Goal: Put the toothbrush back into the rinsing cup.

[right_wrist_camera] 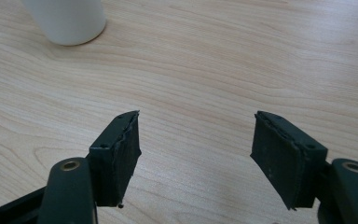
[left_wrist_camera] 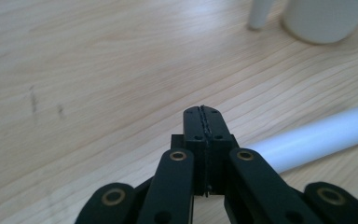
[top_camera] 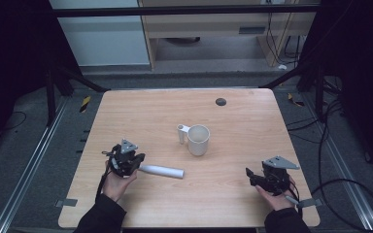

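A white mug [top_camera: 198, 139] stands upright near the middle of the wooden table [top_camera: 141, 109], its handle [top_camera: 182, 133] pointing left. A white cylinder [top_camera: 161, 171] lies on its side in front of it. My left gripper [top_camera: 140, 158] hovers at the cylinder's left end, jaws shut with nothing between them; in the left gripper view the cylinder [left_wrist_camera: 317, 137] lies just to the right of the closed gripper [left_wrist_camera: 203, 112]. My right gripper [top_camera: 248, 174] rests at the front right of the table, open and empty [right_wrist_camera: 196, 135], with the mug's base [right_wrist_camera: 67, 21] ahead to the left.
A small dark round spot [top_camera: 220, 101] sits near the table's far edge. Metal rails and cables run along the floor on both sides. A pale cabinet [top_camera: 213, 24] stands beyond the table.
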A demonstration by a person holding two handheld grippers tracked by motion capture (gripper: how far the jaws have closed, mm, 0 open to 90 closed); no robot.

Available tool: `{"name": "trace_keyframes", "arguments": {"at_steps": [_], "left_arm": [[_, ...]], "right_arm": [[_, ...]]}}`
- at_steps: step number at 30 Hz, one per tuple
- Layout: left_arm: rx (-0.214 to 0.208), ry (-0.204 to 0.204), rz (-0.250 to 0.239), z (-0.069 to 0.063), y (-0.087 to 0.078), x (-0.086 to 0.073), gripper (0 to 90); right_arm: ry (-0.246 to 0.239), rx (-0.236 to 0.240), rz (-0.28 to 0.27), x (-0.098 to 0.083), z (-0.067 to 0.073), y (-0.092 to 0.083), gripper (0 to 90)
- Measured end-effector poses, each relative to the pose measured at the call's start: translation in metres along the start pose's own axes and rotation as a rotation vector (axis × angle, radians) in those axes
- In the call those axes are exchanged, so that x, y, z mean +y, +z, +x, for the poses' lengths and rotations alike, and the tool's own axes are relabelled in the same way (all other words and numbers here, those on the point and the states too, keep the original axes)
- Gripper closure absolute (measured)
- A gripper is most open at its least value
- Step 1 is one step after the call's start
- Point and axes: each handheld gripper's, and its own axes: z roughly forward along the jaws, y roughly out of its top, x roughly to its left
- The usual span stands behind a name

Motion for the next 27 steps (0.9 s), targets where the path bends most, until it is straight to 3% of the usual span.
{"name": "trace_keyframes", "arguments": {"at_steps": [2, 4, 6, 7, 16, 21, 27], "left_arm": [[-0.013, 0.006, -0.011, -0.005, 0.001, 0.002, 89.5], [-0.033, 0.047, -0.02, -0.021, 0.004, 0.009, 89.5], [-0.042, 0.055, -0.025, -0.026, 0.005, 0.011, 89.5], [-0.057, 0.07, -0.029, -0.036, 0.009, 0.014, 89.5], [-0.123, 0.126, 0.011, -0.071, 0.033, 0.022, 89.5], [-0.148, 0.149, 0.048, -0.081, 0.042, 0.021, 89.5], [-0.162, 0.144, 0.069, -0.081, 0.045, 0.019, 89.5]], "right_arm": [[0.001, -0.001, -0.002, 0.0, 0.0, 0.0, 32.3], [0.002, -0.002, -0.003, 0.0, -0.001, 0.0, 32.4], [0.004, -0.003, -0.004, 0.0, -0.001, -0.001, 32.5], [0.006, -0.001, -0.003, 0.0, -0.001, -0.001, 32.5], [0.007, 0.0, -0.004, -0.001, -0.002, -0.001, 32.8], [0.0, 0.003, -0.004, -0.001, -0.001, -0.001, 32.9], [0.011, 0.006, -0.005, -0.001, -0.002, -0.002, 33.0]]}}
